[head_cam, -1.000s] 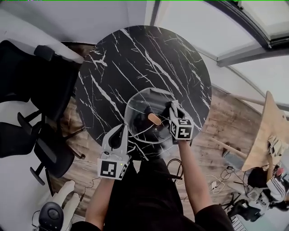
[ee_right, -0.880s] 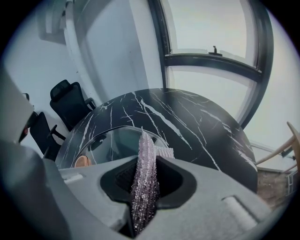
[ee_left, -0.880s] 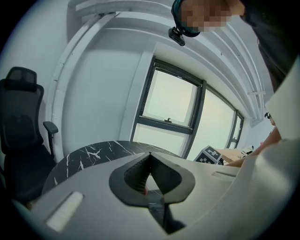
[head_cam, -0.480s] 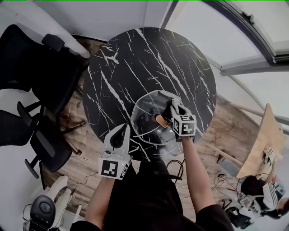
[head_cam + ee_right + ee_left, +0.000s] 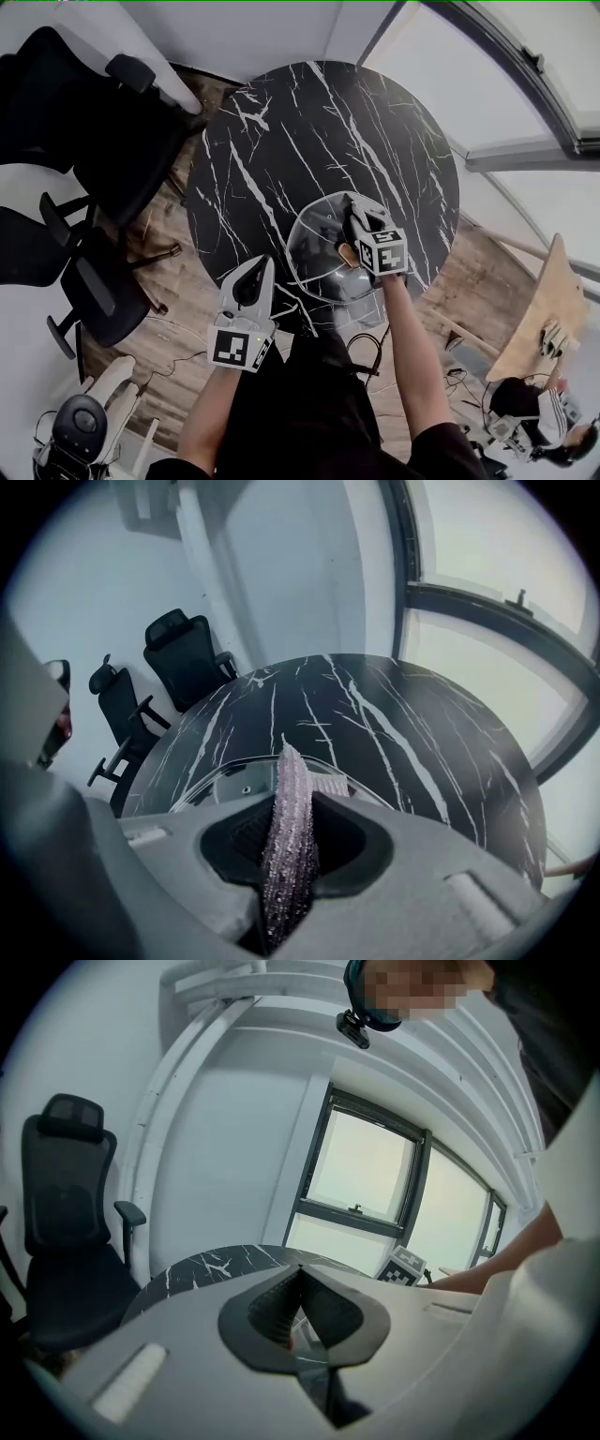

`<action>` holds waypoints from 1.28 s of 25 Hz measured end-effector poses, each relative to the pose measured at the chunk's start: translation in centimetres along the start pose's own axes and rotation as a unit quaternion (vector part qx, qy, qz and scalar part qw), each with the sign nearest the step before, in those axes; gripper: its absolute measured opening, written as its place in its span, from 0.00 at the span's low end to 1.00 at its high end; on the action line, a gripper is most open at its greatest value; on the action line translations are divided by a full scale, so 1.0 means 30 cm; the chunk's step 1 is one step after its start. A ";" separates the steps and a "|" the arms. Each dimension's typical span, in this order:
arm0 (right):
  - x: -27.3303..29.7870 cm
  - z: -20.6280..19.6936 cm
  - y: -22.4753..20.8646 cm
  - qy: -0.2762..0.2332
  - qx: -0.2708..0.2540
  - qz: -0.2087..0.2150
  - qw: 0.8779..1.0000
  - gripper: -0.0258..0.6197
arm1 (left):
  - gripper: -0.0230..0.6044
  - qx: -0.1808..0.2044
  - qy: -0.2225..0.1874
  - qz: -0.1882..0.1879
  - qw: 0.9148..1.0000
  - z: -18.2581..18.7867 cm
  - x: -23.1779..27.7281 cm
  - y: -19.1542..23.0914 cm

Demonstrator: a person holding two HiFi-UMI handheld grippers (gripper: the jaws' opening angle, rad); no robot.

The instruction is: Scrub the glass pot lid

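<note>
The glass pot lid (image 5: pixel 319 239) is held tilted above the near edge of the black marble table (image 5: pixel 309 131). My left gripper (image 5: pixel 265 265) reaches its left rim; in the left gripper view the left gripper (image 5: pixel 300 1312) has its jaws shut on a thin glass edge. My right gripper (image 5: pixel 353 217) rests on the lid's right side beside the brown knob (image 5: pixel 348 254). This right gripper (image 5: pixel 292 813) is shut on a pinkish scrubbing pad (image 5: pixel 289 846), whose tip lies against the lid (image 5: pixel 239 780).
Black office chairs (image 5: pixel 84 141) stand left of the table, and two chairs (image 5: pixel 183 658) show in the right gripper view. Wooden floor with cables lies around my legs. A wooden table (image 5: pixel 548 319) is at the right. Windows run along the far wall.
The right gripper with the pad has slid a little across the lid, and lid and both grippers now sit further right in the head view. The left gripper keeps its hold.
</note>
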State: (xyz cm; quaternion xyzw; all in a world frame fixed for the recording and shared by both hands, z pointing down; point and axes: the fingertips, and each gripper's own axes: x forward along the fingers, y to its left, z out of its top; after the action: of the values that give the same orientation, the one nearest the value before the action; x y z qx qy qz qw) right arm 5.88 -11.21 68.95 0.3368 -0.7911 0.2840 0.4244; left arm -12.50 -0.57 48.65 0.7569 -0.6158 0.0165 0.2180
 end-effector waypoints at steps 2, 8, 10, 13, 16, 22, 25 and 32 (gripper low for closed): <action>0.011 0.017 0.020 0.006 -0.010 0.011 1.000 0.16 | 0.04 -0.002 -0.004 0.000 1.000 0.003 -0.001 0.002; 0.043 0.060 0.085 0.031 -0.037 0.047 0.998 0.16 | 0.04 -0.008 -0.006 0.002 1.000 0.004 -0.015 0.015; 0.054 0.069 0.109 0.039 -0.050 0.058 0.996 0.16 | 0.04 -0.008 -0.006 0.001 1.000 0.002 -0.028 0.023; 0.071 0.081 0.149 0.047 -0.068 0.071 0.994 0.16 | 0.04 -0.009 -0.003 0.002 1.000 -0.005 -0.048 0.040; 0.091 0.087 0.199 0.059 -0.102 0.081 0.990 0.16 | 0.04 -0.011 -0.006 0.005 1.000 0.000 -0.061 0.055; 0.121 0.082 0.316 0.095 -0.180 0.114 0.972 0.16 | 0.04 -0.015 -0.009 0.012 1.000 -0.002 -0.096 0.094; 0.129 0.069 0.367 0.109 -0.221 0.120 0.962 0.16 | 0.04 -0.015 -0.011 0.017 1.000 -0.002 -0.107 0.113; 0.122 0.016 0.487 0.127 -0.299 0.138 0.936 0.16 | 0.04 -0.019 -0.013 0.016 1.000 -0.004 -0.137 0.134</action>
State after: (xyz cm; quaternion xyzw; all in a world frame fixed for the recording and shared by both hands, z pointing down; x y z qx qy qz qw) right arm -7.17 -3.68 69.49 0.0433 -0.8178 0.1303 0.5589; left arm -17.23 2.68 48.80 0.7429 -0.6307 -0.0012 0.2243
